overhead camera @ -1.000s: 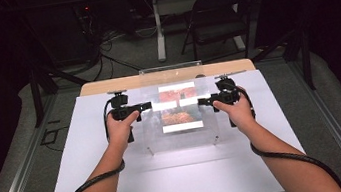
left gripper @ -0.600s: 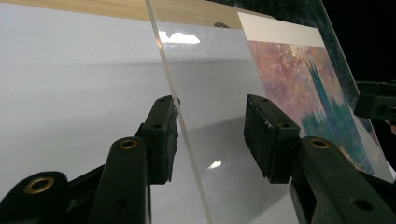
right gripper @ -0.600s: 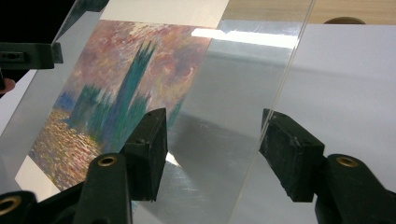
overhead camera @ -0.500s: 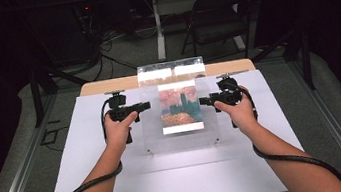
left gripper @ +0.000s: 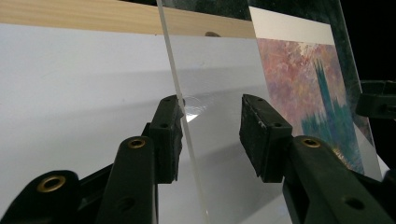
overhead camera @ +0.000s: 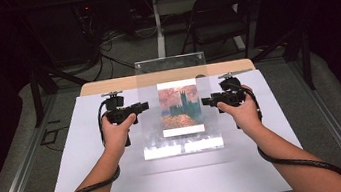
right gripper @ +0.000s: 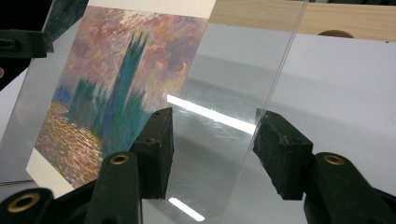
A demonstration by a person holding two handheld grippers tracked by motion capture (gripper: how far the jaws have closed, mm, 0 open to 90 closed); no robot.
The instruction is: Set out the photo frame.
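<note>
1. A clear, rectangular acrylic picture frame (overhead camera: 178, 106) is stood upright near the middle of the white-covered desk (overhead camera: 80, 154), with its lower edge judged to rest on the surface and its face turned toward the person.
2. A printed painting of dark towers under a pink-orange sky (overhead camera: 180, 108) is sandwiched inside the frame, central between wide transparent margins; these margins are where the jaws are placed, probably so that the print is left unobscured.
3. The left hand-held gripper (overhead camera: 136, 108) is set at the frame's left edge. In the left gripper view its jaws are spread apart: one pad (left gripper: 169, 136) touches the panel edge, while the other stands clear, so the frame is straddled, not pinched.
4. The right hand-held gripper (overhead camera: 208, 102) is set at the opposite edge at about the same height. In the right gripper view its jaws are likewise parted, with the panel edge passing between them and a gap at the outer pad (right gripper: 280, 149).
5. The symmetrical placement is judged to guard the frame against tipping.
</note>
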